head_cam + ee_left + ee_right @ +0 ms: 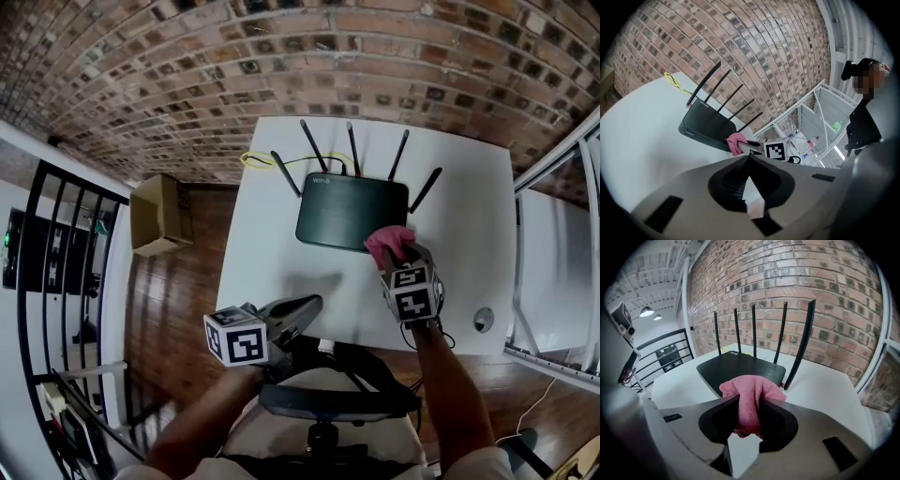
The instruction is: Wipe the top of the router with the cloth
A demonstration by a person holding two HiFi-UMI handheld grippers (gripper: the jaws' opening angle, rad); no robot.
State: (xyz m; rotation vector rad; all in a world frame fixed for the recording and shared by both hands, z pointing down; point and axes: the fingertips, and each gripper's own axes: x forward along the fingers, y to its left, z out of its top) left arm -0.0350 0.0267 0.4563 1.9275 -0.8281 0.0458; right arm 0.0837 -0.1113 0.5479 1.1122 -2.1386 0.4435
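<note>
A black router [352,211] with several upright antennas lies at the back of the white table [272,253]. My right gripper [395,253] is shut on a bunched pink cloth [387,241], which sits at the router's front right corner. In the right gripper view the cloth [752,387] bulges out between the jaws of the right gripper [750,402], with the router [740,366] just beyond it. My left gripper [314,302] hovers over the table's front edge, left of the right one. It is shut and holds nothing. The left gripper view shows the left gripper [749,158], the router [705,124] and the cloth [736,142] ahead.
A yellow cable [258,159] runs behind the router. A small round grey disc [483,320] lies at the table's front right corner. A cardboard box [157,214] stands on the floor to the left, past it a black railing [56,244]. White metal shelving [553,234] stands at right, where a person [862,117] is.
</note>
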